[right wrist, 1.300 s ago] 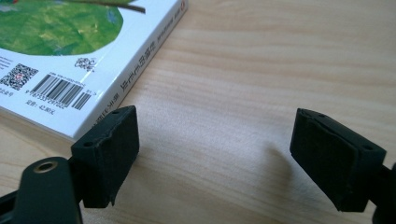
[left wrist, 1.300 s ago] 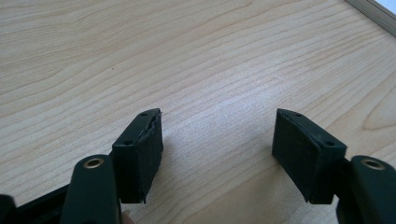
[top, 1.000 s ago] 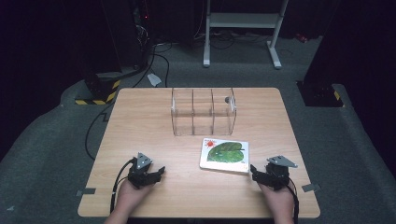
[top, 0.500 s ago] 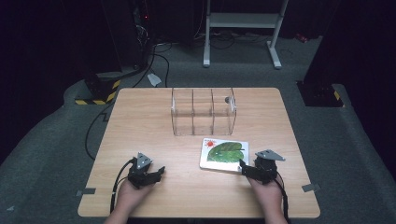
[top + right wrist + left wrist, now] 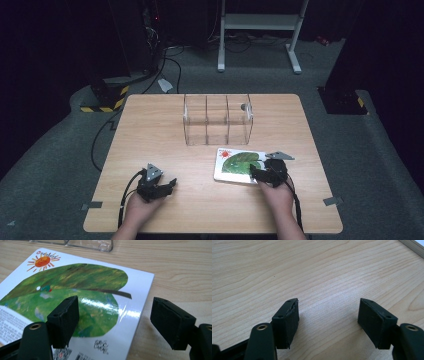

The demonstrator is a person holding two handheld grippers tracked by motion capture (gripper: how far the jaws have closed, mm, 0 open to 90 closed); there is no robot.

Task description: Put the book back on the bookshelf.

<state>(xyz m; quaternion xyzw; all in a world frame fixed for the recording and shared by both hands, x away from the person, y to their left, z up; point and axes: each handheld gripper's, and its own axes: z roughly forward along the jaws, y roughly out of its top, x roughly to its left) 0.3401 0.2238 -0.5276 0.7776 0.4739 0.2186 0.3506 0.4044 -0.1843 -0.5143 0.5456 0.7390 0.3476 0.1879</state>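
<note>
The right tongs (image 5: 256,173), jaws narrowing but released, are straddling the book's (image 5: 239,165) 3 o'clock edge on the counter (image 5: 150,130), at 6 o'clock from the clear organizer (image 5: 218,119); lifting remains, left tongs (image 5: 167,184) idling released.

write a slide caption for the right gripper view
Open right gripper straddling the edge of a picture book on the table.

Glossy white picture book with green leaf cover (image 5: 100,302): near and left edges cut off, small print unreadable. Clear plastic divided box (image 5: 87,243) cropped at top.
</note>
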